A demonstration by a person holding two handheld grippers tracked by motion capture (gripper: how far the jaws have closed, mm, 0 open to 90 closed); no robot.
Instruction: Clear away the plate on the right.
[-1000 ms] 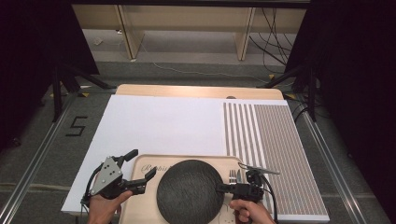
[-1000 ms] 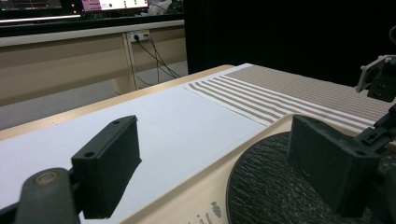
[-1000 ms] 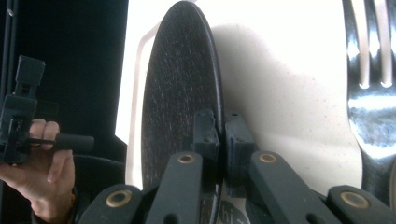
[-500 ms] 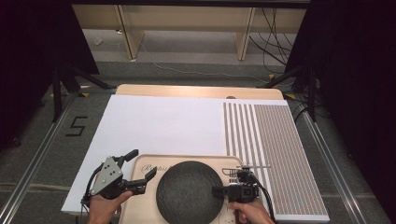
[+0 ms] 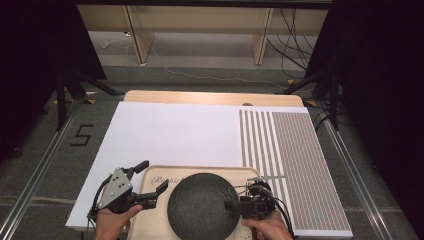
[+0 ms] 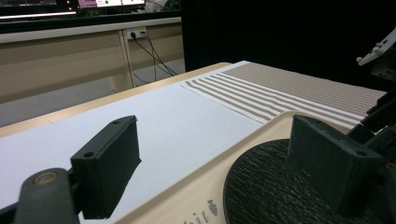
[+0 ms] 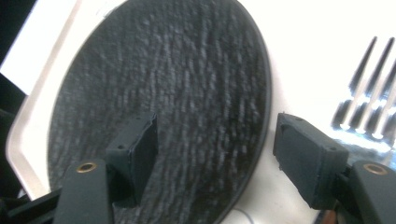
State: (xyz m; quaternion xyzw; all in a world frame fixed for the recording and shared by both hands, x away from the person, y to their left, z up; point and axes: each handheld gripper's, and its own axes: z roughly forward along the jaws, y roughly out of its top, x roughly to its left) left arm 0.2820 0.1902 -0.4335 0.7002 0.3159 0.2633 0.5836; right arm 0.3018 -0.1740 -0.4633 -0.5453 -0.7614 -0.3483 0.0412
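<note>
Your landmark is the dark round plate (image 5: 201, 206), which lies flat on the pale wooden tray (image 5: 150, 220) at the near edge of the table (image 5: 210, 97); every place below is taken from that plate. Your right gripper (image 5: 231, 205) sits at the plate's right rim, and its jaws have just been opening: in the right gripper view (image 7: 212, 149) they stand well apart, one pad over the textured face of the plate, the other outside the rim over the tray, with the rim between them and neither pad pressing on it. Just beyond the outer pad, to the right of the plate, a metal fork (image 7: 364, 105) lies on the tray with its tines showing; it is the nearest thing to that gripper and sits close beside its outer jaw. Your left gripper (image 5: 151, 184) is off the plate's left rim, its jaws spread wide with nothing between them; in the left gripper view (image 6: 224, 163) one jaw hangs over the plate's edge and the other over the white sheet (image 5: 170, 135). That sheet covers the table behind and to the left of the plate. Behind and to the right of the plate lies the striped mat (image 5: 295, 160), its near corner just beside your right hand (image 5: 267, 230). Faint lettering (image 5: 167, 179) is printed on the tray just behind the plate's left rim, partly covered by the plate. A cable (image 5: 287, 220) trails from the right gripper.
</note>
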